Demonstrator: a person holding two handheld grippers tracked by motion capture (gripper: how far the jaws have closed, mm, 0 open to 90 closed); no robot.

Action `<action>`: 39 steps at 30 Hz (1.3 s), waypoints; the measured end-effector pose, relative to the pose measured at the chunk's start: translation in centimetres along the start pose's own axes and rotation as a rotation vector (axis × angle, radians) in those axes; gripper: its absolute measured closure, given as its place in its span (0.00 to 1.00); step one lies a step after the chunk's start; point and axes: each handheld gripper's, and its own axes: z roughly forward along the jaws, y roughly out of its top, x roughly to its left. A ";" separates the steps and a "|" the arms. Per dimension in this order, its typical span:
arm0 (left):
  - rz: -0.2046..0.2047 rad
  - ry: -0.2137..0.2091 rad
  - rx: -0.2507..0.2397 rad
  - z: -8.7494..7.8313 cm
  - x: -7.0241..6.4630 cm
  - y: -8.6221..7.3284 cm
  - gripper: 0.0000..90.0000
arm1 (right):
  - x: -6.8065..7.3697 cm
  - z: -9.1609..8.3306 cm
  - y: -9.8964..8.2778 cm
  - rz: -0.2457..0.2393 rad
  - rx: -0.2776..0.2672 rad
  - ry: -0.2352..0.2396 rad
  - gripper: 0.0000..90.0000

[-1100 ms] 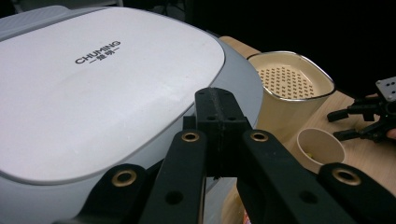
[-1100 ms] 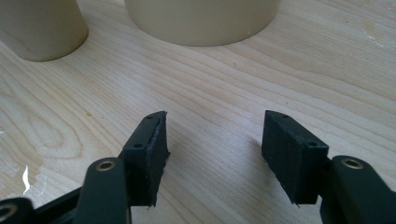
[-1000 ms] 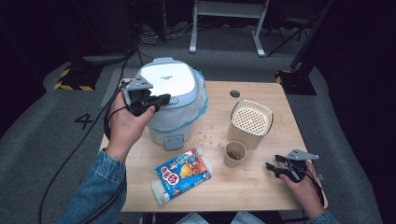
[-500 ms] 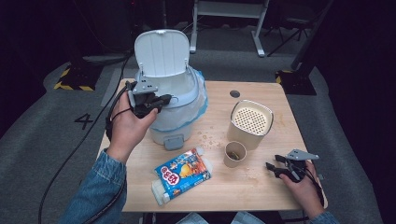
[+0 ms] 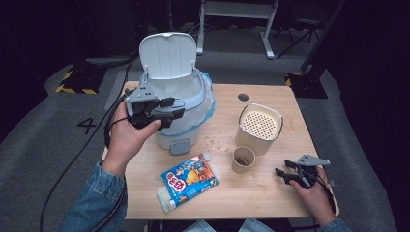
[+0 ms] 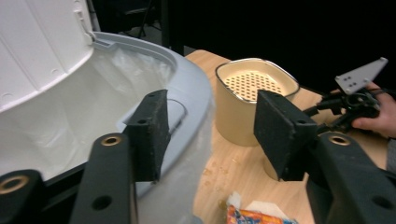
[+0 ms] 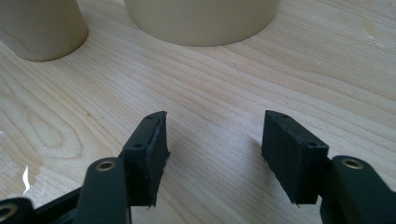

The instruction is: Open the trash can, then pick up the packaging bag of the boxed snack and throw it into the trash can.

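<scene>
The bin, a pale blue one lined with a plastic bag, is seen at the upper left of the table in the high view, its lid raised upright. The left claw is held against the bin's front rim; its jaws have just been opening, and nothing is pinched between them. At the lower right of the frame, the right claw is rested on the table, released and empty, near a paper cup.
</scene>
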 end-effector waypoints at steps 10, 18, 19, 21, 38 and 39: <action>0.051 -0.010 0.066 -1.5 -2.0 -2.5 0.46 | 0.0 0.0 0.0 0.000 0.000 0.000 0.46; 0.031 -0.040 0.091 -0.7 -3.1 -5.8 0.45 | 0.0 0.0 0.0 0.000 0.000 0.000 0.46; 0.027 -0.039 0.095 -0.6 -3.1 -6.2 0.44 | 0.0 0.0 0.0 0.000 0.000 0.000 0.46; 0.023 -0.052 0.115 -0.1 -3.0 -7.1 0.42 | 0.0 0.0 0.0 0.000 0.000 0.000 0.46; -0.068 -0.106 0.290 4.7 -2.2 -14.6 0.42 | 0.0 0.0 0.0 0.002 0.000 0.000 0.46; -0.076 -0.109 0.291 4.9 -2.2 -14.8 0.42 | 0.0 0.0 0.0 0.001 0.000 -0.001 0.46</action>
